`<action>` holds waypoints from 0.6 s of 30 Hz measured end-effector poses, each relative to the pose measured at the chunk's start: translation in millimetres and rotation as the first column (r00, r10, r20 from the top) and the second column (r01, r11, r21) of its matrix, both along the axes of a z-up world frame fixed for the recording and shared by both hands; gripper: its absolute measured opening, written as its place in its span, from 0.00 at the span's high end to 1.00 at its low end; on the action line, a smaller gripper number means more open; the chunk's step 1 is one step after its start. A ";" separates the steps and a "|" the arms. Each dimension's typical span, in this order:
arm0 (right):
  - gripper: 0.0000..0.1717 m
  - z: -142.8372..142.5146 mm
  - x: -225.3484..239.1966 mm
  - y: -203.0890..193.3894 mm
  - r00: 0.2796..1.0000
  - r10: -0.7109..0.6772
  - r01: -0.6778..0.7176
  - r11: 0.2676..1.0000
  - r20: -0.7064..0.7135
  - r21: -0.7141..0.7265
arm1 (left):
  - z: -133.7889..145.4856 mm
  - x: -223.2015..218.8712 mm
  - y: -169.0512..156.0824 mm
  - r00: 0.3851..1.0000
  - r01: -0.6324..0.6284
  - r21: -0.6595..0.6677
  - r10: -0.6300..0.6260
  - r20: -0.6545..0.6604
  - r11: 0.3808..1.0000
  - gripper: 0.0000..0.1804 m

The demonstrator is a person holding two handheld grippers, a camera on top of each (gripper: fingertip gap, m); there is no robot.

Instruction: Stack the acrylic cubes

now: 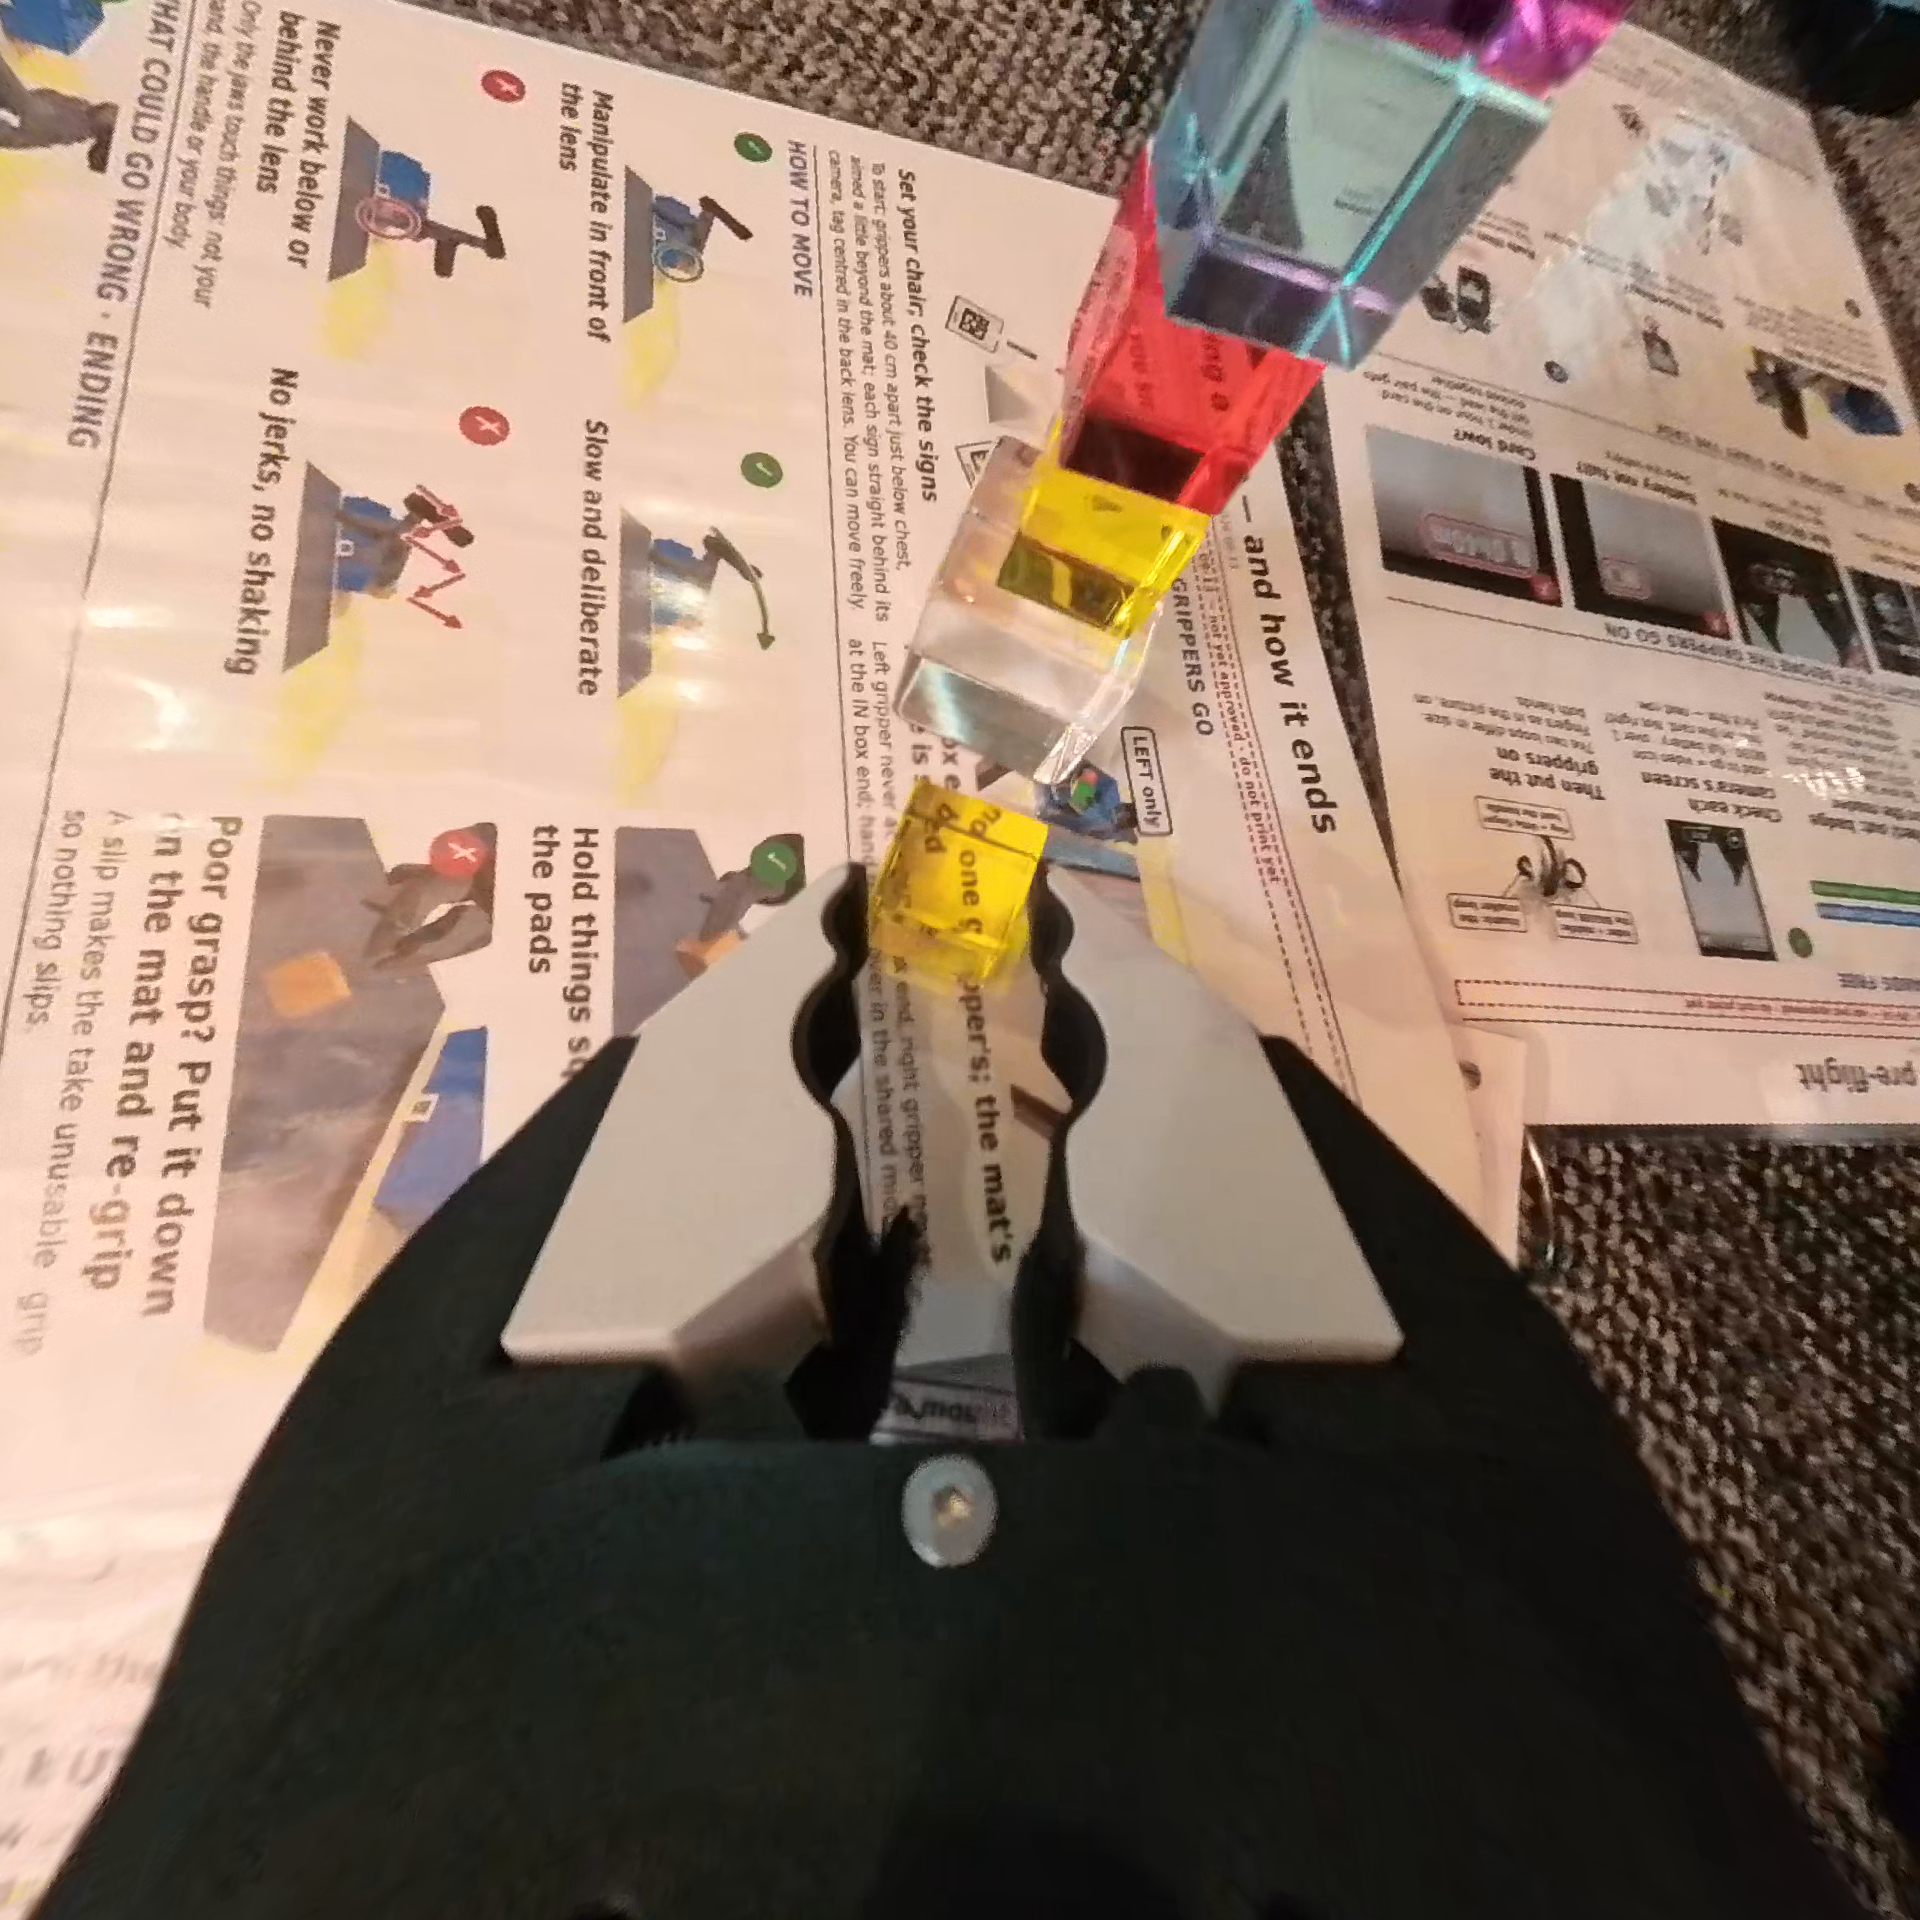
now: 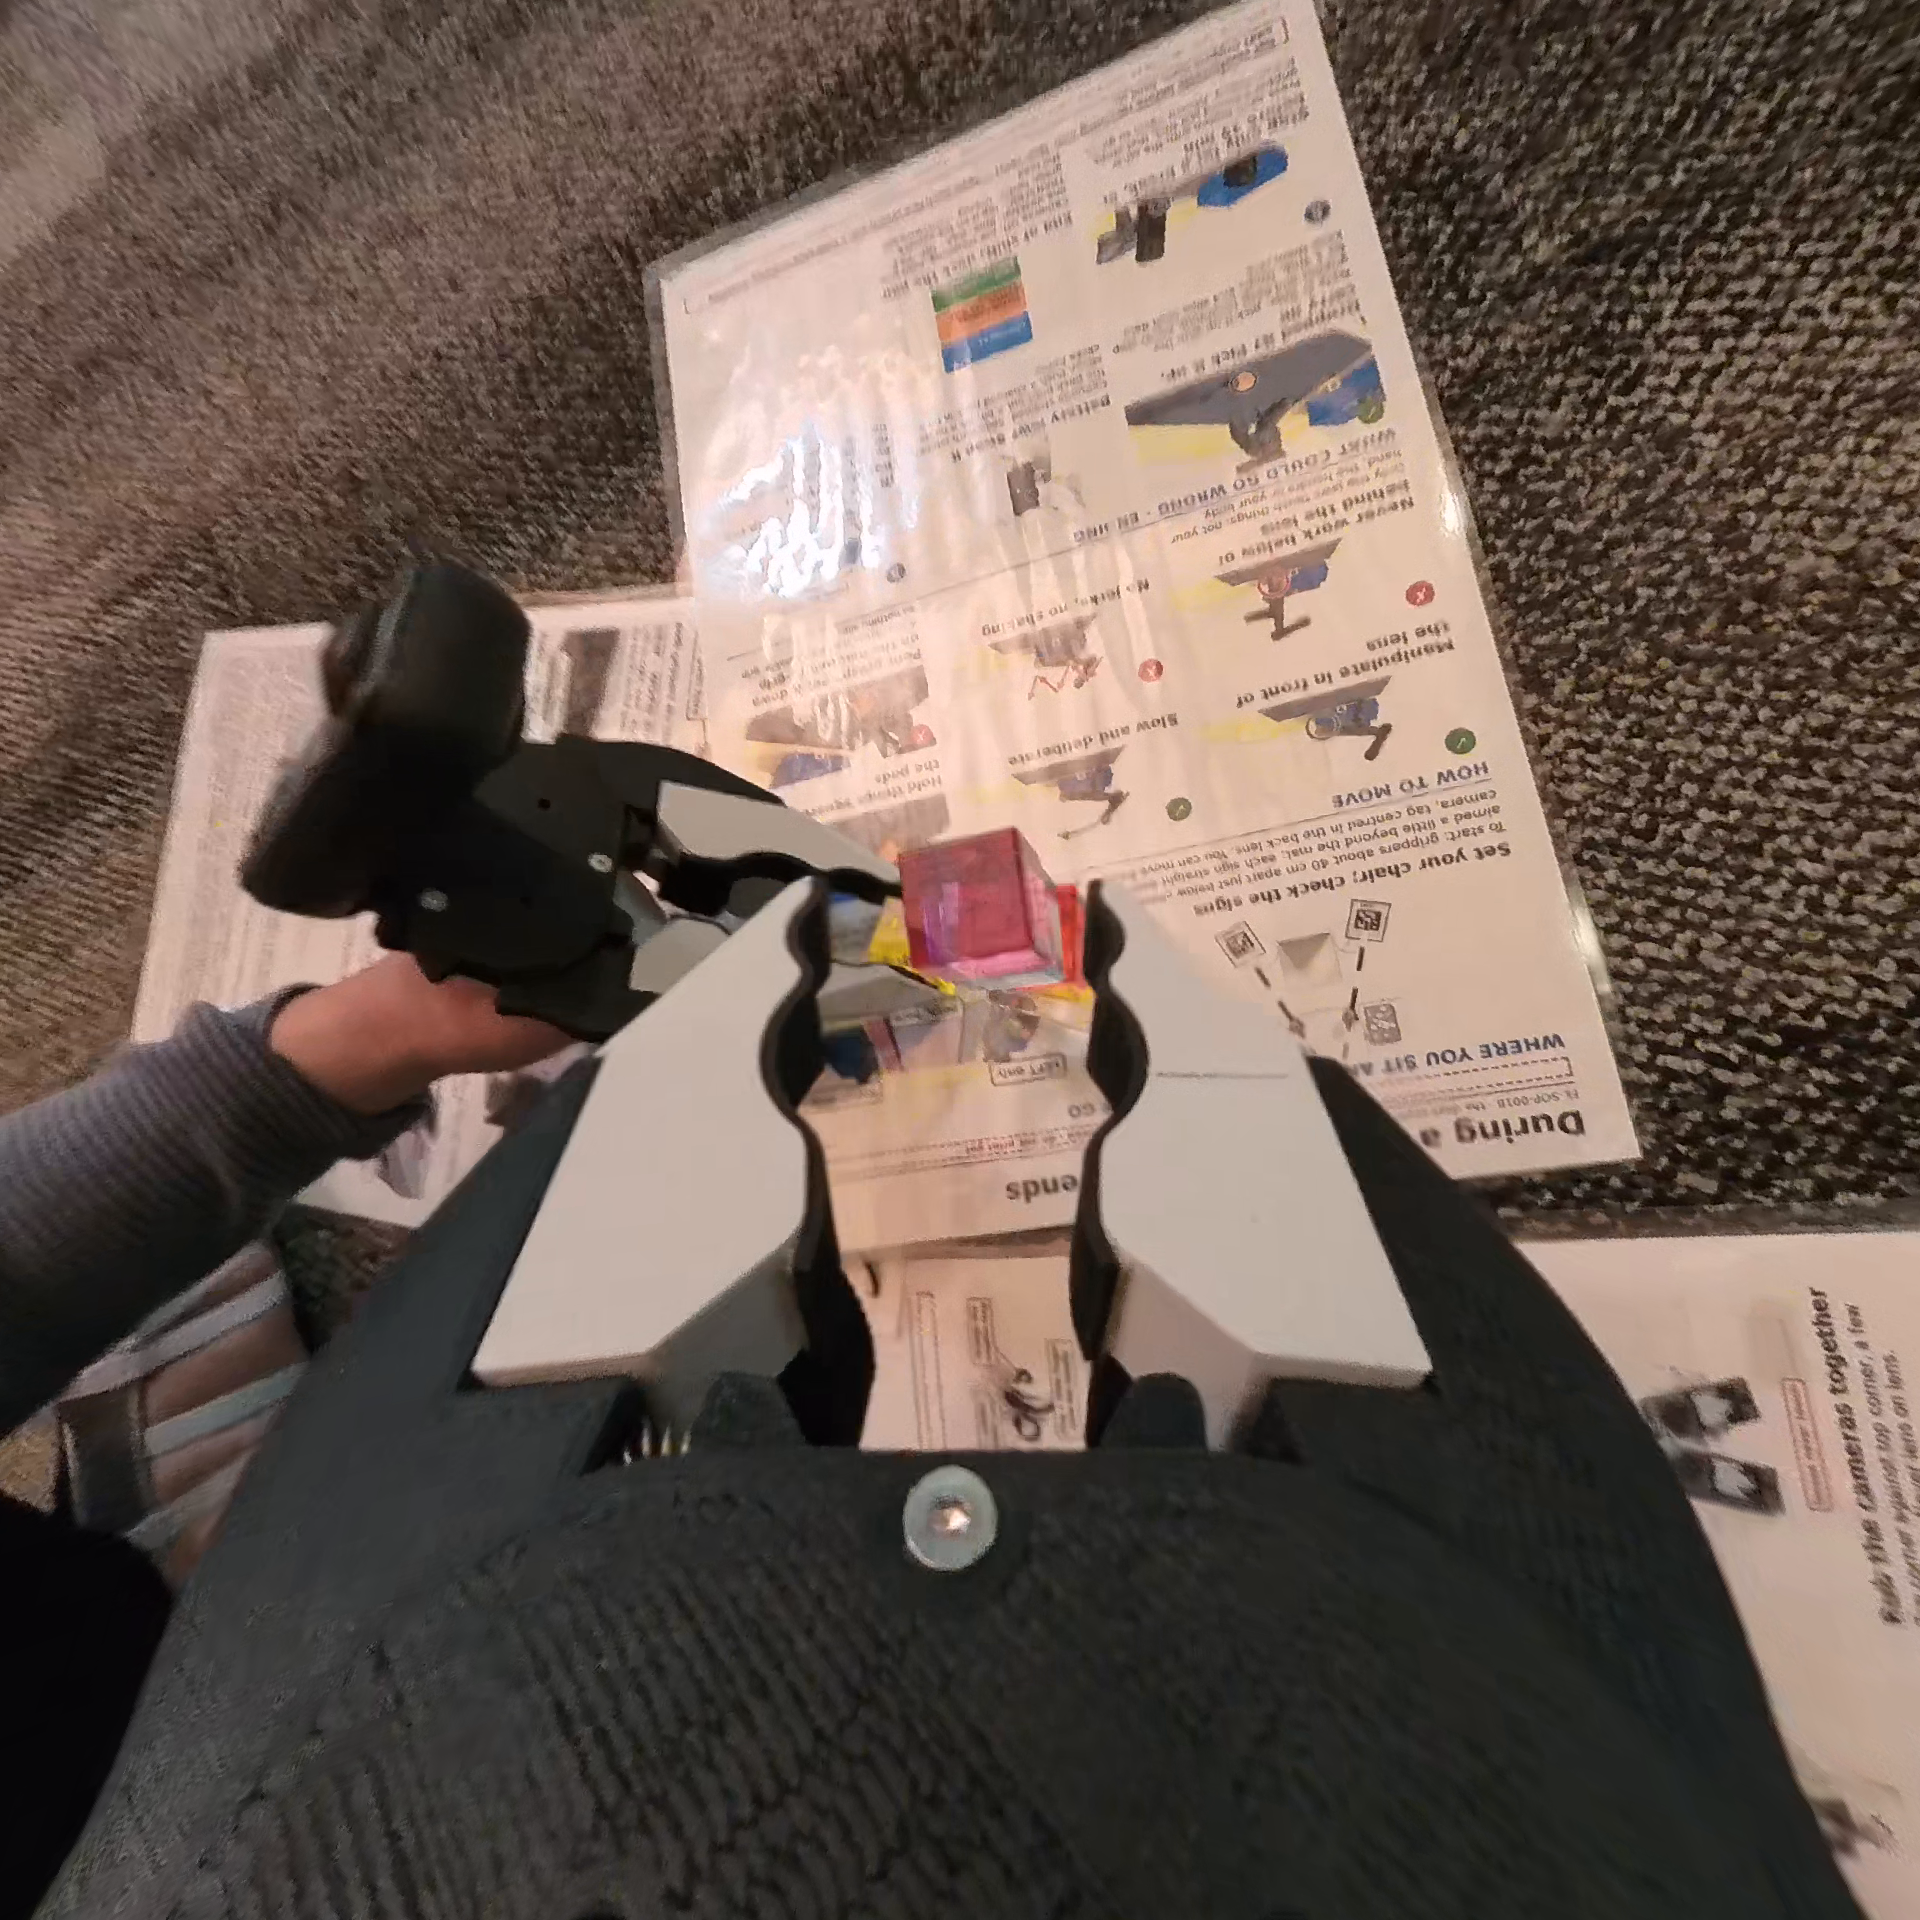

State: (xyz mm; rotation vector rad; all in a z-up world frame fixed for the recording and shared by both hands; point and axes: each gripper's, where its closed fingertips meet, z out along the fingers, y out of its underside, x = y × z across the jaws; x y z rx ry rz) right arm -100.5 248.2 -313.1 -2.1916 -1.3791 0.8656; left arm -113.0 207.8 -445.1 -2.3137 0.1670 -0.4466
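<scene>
Left gripper point(image 1: 954, 914): black body, pale grey fingers point(image 1: 727, 1091), black wavy pads, one silver screw point(image 1: 948, 1509) at centre | Right gripper point(image 2: 956, 935): same build, ribbed black body, silver screw point(image 2: 948, 1523) | Person: grey ribbed sleeve point(image 2: 114, 1132)

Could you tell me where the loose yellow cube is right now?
In the left wrist view the yellow cube sits gripped between the left tongs' tips, just before the foot of the cube tower.

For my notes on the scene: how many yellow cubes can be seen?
2: one yellow cube between the left gripper's fingertips, another low in the stack. More may be hidden.
</scene>
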 end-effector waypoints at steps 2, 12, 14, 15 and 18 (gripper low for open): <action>0.71 16.9 -4.4 0.1 0.996 -0.008 0.006 1.000 -0.089 -0.024 | 1.6 -11.4 -2.3 0.998 -0.015 0.018 0.016 -0.057 1.000 0.84; 0.71 80.6 -26.5 -37.6 0.841 -0.089 -0.231 0.832 -0.534 -0.504 | 187.9 -32.8 14.1 0.996 -0.006 0.664 0.063 -0.062 0.747 0.85; 0.71 82.0 -27.2 -38.2 0.835 -0.102 -0.235 0.822 -0.541 -0.518 | 211.4 -17.8 14.7 0.996 0.048 0.710 0.024 -0.090 0.702 0.85; 0.72 82.3 -27.1 -38.6 0.834 -0.099 -0.238 0.823 -0.543 -0.515 | 217.8 -11.2 15.4 0.993 0.076 0.717 0.009 -0.114 0.693 0.85; 0.76 95.7 -25.8 -41.0 0.795 -0.112 -0.287 0.796 -0.596 -0.533 | 228.6 3.1 17.3 0.985 0.135 0.722 -0.015 -0.170 0.679 0.85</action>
